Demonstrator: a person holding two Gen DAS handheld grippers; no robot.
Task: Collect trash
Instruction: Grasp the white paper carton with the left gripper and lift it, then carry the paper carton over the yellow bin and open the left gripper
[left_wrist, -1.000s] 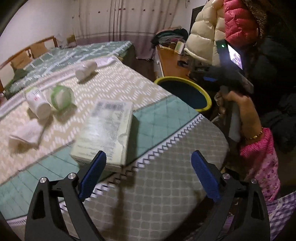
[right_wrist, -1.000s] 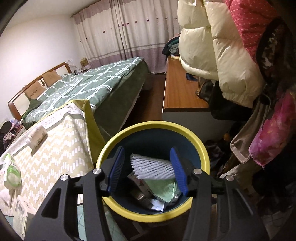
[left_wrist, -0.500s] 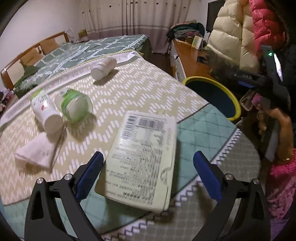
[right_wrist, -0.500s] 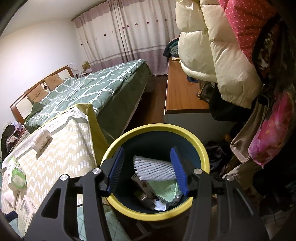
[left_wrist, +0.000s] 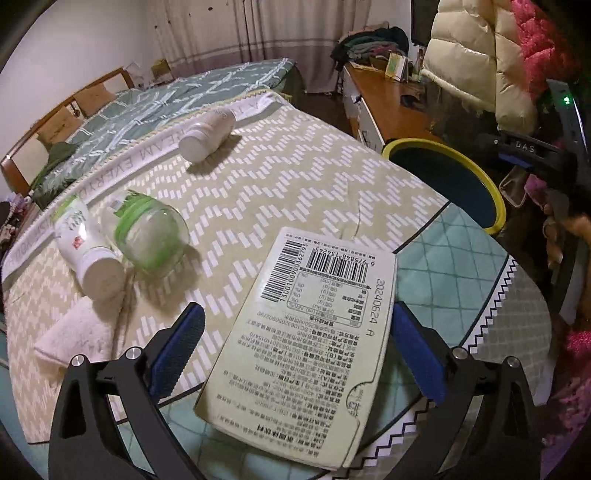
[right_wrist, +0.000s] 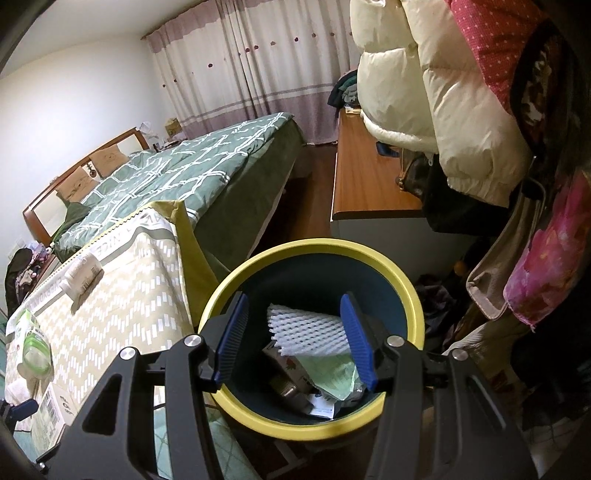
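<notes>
A flat pale carton (left_wrist: 314, 332) with barcodes lies on the table, between the open jaws of my left gripper (left_wrist: 299, 347); the pads stand beside its edges, apart from it. My right gripper (right_wrist: 295, 336) is open and empty above the yellow-rimmed bin (right_wrist: 406, 280), which holds white foam netting (right_wrist: 306, 328) and other trash. The bin also shows in the left wrist view (left_wrist: 495, 192), past the table's right edge. On the table lie a green-lidded jar (left_wrist: 147, 232), a white tube (left_wrist: 88, 251), a white bottle (left_wrist: 207, 136) and a folded tissue (left_wrist: 74, 332).
A bed with a green quilt (right_wrist: 184, 166) stands behind the table. A wooden desk (right_wrist: 365, 177) is beyond the bin. Padded jackets (right_wrist: 443, 92) hang at the right. The other hand and its gripper (left_wrist: 546, 162) are at the right of the left wrist view.
My left gripper has moved forward over the table, so the carton now lies between its open jaws. The right gripper has stayed open above the bin, rising slightly.
</notes>
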